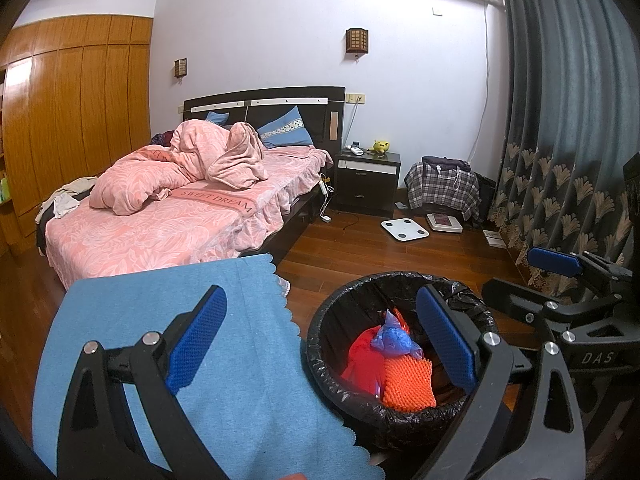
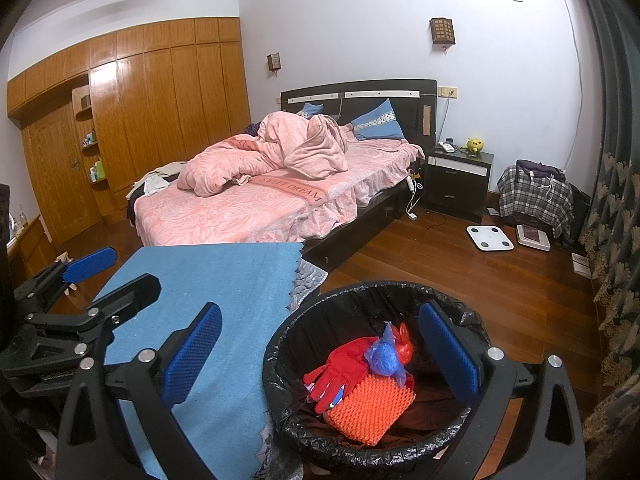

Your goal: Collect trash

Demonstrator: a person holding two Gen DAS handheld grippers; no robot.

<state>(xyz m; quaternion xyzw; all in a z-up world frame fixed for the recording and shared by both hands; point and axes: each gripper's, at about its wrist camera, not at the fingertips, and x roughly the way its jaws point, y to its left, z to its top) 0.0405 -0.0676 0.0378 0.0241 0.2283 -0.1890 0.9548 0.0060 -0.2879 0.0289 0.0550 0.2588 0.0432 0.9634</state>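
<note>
Bedroom scene seen along both pairs of tongs. We see the left tongs (image 1: 320, 344) spread wide with nothing between the blue pads, one pad over the blue cloth (image 1: 168, 320) that covers the desk (image 2: 304, 276), the other over the bin's mouth; the right tongs (image 2: 320, 356) stand equally wide and equally empty, straddling the same gap. The trash bin (image 2: 280, 360), lined with a black bag, sits at about 5 o'clock in both views, just beside the desk's near corner. Inside lie the collected items: a red glove (image 2: 340, 364), an orange textured pad (image 2: 370, 410), and a knotted blue bag (image 2: 386, 356) against a red bag (image 2: 405, 340), all touching one another. We judge the collecting to be well along, since no loose trash shows on the cloth; the floor toward 2 o'clock holds a white scale (image 2: 490, 237) and other household things that we would not count as trash. Risks from here, as we judge them: a pad lowered into the bin could snag the slack liner and drag it off the rim; a sideways sweep could catch the cloth's scalloped edge and pull it from the desk; the two tongs, close together, could knock each other; and a careless push on the rim could tip the bin.
</note>
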